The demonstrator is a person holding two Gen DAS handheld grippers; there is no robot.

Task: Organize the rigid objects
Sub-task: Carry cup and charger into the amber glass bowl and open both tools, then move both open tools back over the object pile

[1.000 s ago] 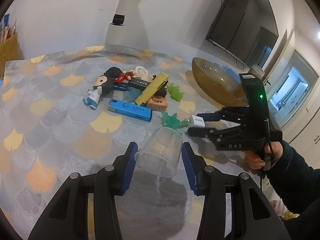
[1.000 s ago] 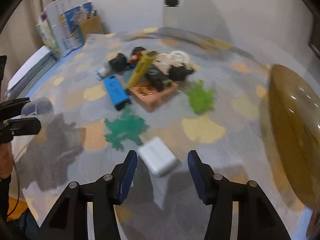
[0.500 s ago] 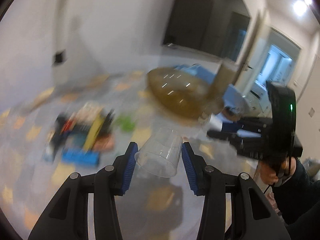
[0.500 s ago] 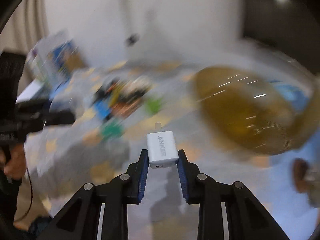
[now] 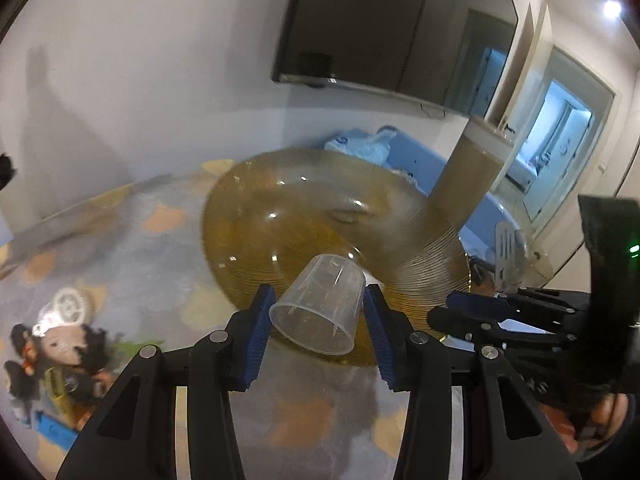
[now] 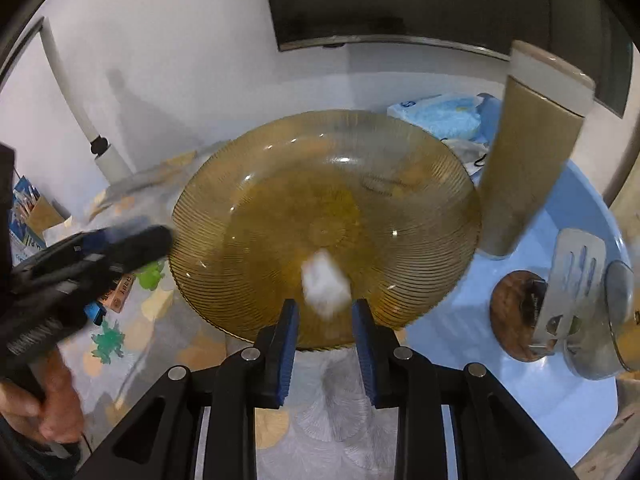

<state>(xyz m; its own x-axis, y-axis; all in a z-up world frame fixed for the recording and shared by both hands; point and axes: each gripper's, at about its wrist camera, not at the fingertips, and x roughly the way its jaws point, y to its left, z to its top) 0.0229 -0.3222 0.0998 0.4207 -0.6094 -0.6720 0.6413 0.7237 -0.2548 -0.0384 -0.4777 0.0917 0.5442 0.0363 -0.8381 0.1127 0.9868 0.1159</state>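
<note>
Toy pile (image 5: pixel 60 356): far left on the table (image 5: pixel 132 248), doll, blue and green bits; presumably waiting to be sorted.
Left tongs (image 5: pixel 316 316): clenched on a clear plastic cup (image 5: pixel 320 308), carried tipped on its side with the mouth toward the camera, at the near rim of the amber glass dish (image 6: pixel 324 216); likely the drop spot.
Right tongs (image 6: pixel 324 320): released, pads apart.
White charger (image 6: pixel 325 288): blurred, just beyond the right pads, over the dish's near part; looks freshly let go, landed or falling I cannot tell.
Right side: tall tan canister (image 6: pixel 528 152) and a metal spatula (image 6: pixel 568 292), well clear of the dish centre.
</note>
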